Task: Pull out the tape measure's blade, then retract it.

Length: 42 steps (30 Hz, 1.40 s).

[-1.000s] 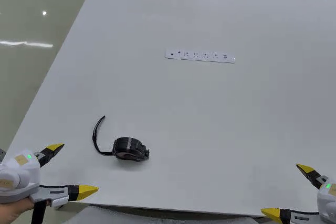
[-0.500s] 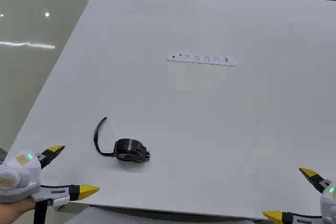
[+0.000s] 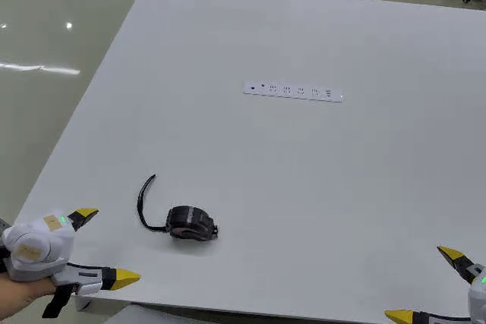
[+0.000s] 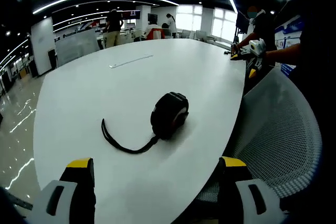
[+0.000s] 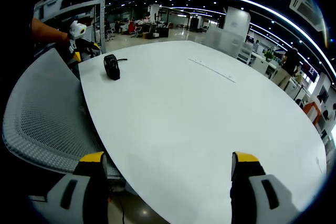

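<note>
One broad white rectangular table point(image 3: 319, 165) takes up most of the head view, and the grey mesh back of a chair point(image 4: 278, 129) stands against its near edge in the left gripper view. A long white power strip point(image 3: 293, 91) lies flat toward the far middle of the table. The left gripper point(image 3: 106, 245), white with yellow-tipped black jaws, hangs at the table's near left corner, jaws spread wide and holding nothing. The right gripper point(image 3: 424, 284), of the same make, is at the near right edge, equally wide open and empty, well apart from the work. The small black round-cased tape measure point(image 3: 191, 222) rests on the table near the left gripper, with no blade drawn out. A thin black wrist strap point(image 3: 143, 201) curls away from its case. The case looks hard, compact and fairly smooth (likely to skid on the bare tabletop). One gripper should probably pinch its flat sides firmly while the other takes the small end hook at the case's mouth. The blade is likely thin, springy and quick to snap back.
</note>
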Each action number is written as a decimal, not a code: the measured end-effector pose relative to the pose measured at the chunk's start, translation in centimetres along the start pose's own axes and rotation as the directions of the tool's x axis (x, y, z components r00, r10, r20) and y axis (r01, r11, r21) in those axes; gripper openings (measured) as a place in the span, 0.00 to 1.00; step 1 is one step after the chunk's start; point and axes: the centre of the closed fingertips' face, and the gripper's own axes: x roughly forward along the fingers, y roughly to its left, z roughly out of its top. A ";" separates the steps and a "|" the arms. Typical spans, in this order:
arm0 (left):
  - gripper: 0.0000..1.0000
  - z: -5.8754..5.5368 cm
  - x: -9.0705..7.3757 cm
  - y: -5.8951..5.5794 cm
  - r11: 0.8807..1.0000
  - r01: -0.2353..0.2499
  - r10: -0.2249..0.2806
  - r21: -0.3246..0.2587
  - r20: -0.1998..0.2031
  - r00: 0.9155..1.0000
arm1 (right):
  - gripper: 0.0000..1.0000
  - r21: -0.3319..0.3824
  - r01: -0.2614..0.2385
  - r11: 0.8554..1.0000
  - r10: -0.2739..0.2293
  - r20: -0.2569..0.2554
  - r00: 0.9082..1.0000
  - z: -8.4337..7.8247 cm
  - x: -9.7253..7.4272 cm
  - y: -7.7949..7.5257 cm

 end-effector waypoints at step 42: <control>0.82 5.0 8.3 -2.1 0.871 0.310 -0.161 0.380 -0.376 0.912 | 1.00 -0.119 -0.080 0.990 0.090 0.085 0.992 8.2 3.1 2.1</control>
